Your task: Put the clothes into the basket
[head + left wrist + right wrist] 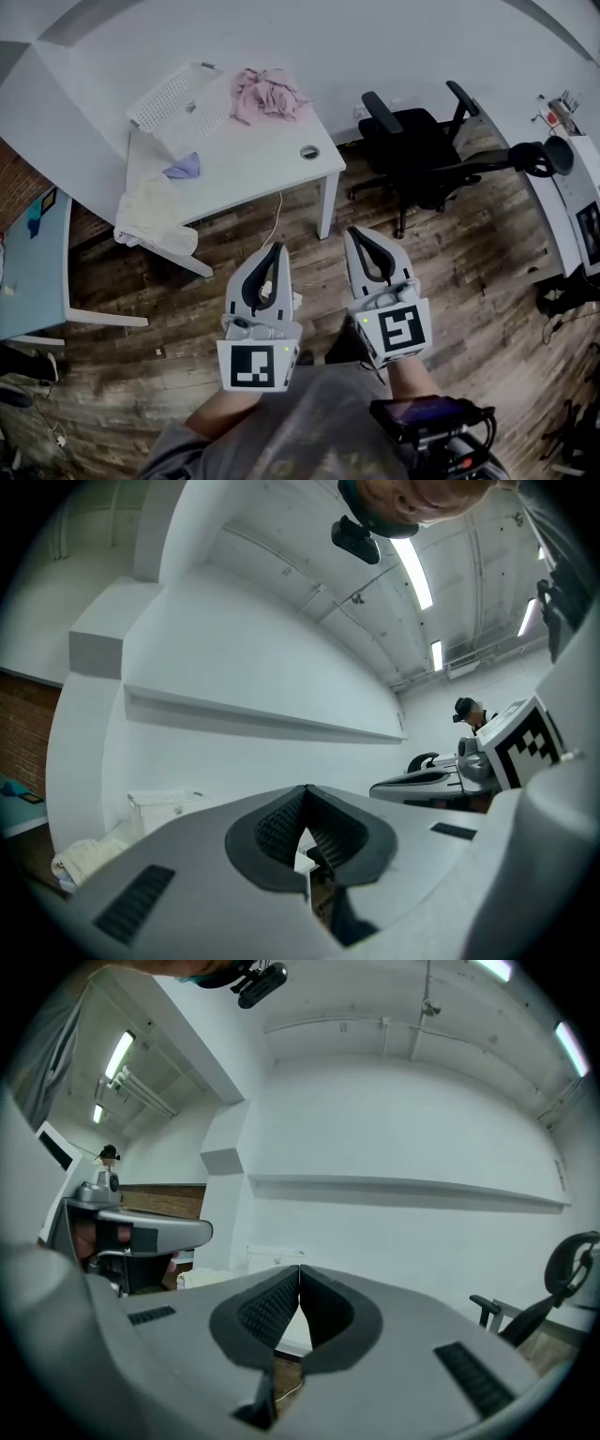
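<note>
Table point(267, 157) holds basket point(183, 103), long axis diagonal.

Head view steeply downward, well back; gripper views level, toward the same basket point(178, 96).

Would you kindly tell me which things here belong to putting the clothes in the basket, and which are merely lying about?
For the job:
basket
pink clothes
purple cloth
cream cloth
white table that they lie on

Just lying about:
black chair
blue table
</note>
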